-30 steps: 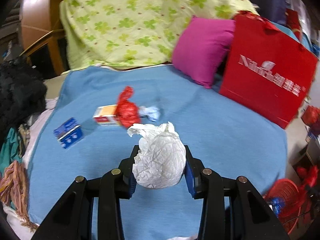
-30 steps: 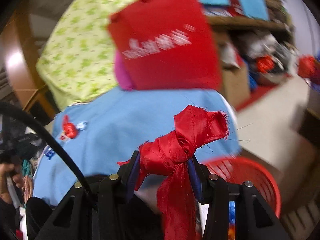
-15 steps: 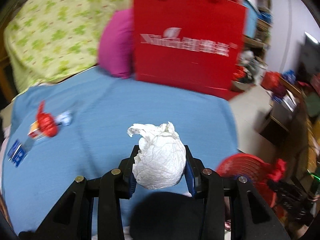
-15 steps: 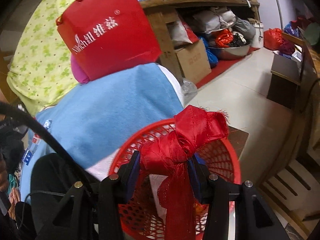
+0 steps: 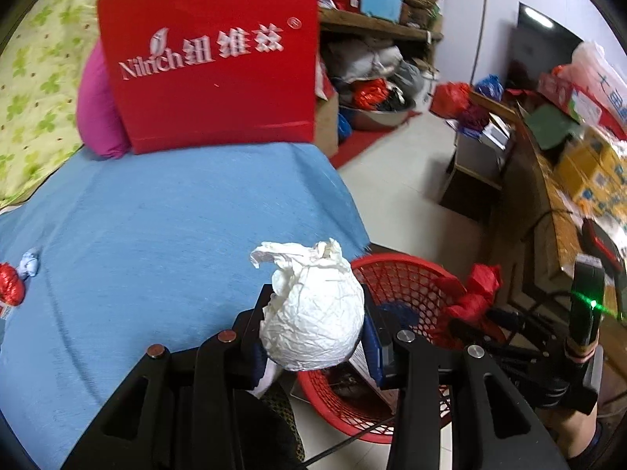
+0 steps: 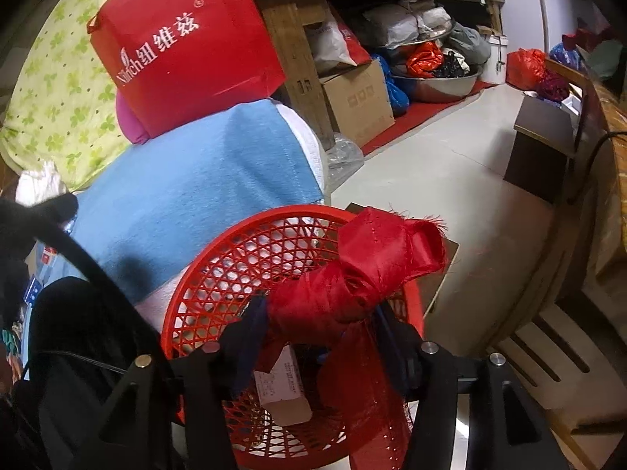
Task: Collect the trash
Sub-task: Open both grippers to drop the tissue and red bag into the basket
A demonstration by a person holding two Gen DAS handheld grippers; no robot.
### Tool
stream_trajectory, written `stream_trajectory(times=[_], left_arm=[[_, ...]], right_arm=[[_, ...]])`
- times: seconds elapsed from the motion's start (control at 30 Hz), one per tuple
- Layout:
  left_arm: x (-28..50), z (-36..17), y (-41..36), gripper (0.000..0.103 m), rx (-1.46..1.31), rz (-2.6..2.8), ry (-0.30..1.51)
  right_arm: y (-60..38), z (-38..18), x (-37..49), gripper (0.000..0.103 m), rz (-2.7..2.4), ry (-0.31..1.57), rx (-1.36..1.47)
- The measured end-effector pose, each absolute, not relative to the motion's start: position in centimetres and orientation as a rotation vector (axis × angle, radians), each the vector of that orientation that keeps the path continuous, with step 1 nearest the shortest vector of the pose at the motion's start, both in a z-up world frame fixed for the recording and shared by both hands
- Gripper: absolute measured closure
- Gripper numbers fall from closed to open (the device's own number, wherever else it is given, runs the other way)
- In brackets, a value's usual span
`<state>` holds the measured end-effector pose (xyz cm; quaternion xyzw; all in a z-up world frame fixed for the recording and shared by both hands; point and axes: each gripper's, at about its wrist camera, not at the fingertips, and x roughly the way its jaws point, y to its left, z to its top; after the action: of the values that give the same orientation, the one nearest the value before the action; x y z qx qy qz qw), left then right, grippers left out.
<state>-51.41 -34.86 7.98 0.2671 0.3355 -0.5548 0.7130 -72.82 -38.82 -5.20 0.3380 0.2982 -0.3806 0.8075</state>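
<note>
My left gripper [image 5: 313,317] is shut on a crumpled white paper ball [image 5: 313,309], held above the bed's edge next to a red mesh basket [image 5: 395,278]. My right gripper [image 6: 319,327] is shut on a knotted red ribbon [image 6: 364,274], held over the same red basket [image 6: 243,258]; that ribbon also shows in the left wrist view [image 5: 478,286]. A small white box [image 6: 282,391] lies inside the basket. At the far left of the blue blanket lie a red foil wrapper [image 5: 9,290] and a bluish paper scrap [image 5: 29,266].
The blue blanket [image 5: 164,227] covers the bed, with a red shopping bag [image 5: 211,58] and a pink pillow [image 5: 98,113] at its back. Shelves with boxes and bags [image 6: 376,39] stand beyond. A wooden desk [image 5: 548,180] lines the right side.
Both grippers swung right from the bed toward the red basket. The right one now holds the ribbon lower over the basket. The left one brought the paper ball to the basket's rim.
</note>
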Motion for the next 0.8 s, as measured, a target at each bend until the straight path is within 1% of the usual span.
stream_trajectory(times=[0.17, 0.27, 0.47, 0.7, 0.8], left_arm=[[-51.9, 7.6, -35.4, 0.061, 0.611, -1.238, 0.754], [-52.0, 7.7, -35.7, 0.061, 0.613, -1.242, 0.757], [-52.3, 7.1, -36.1, 0.061, 0.623, -1.265, 0.777], [-53.0, 5.9, -36.8, 0.061, 0.657, -1.314, 0.834], [-53.7, 5.5, -37.1, 0.061, 0.678, -1.339, 0.842]], right_arm=[[-39.0, -5.4, -72.6, 0.042, -0.805, 0.648, 0.722], [-39.0, -5.2, -72.6, 0.038, -0.813, 0.644, 0.718], [-39.1, -3.4, -73.5, 0.038, -0.854, 0.562, 0.710], [-38.3, -0.4, -76.1, 0.038, -0.892, 0.385, 0.666], [-38.1, -0.1, -76.5, 0.038, -0.903, 0.368, 0.653]])
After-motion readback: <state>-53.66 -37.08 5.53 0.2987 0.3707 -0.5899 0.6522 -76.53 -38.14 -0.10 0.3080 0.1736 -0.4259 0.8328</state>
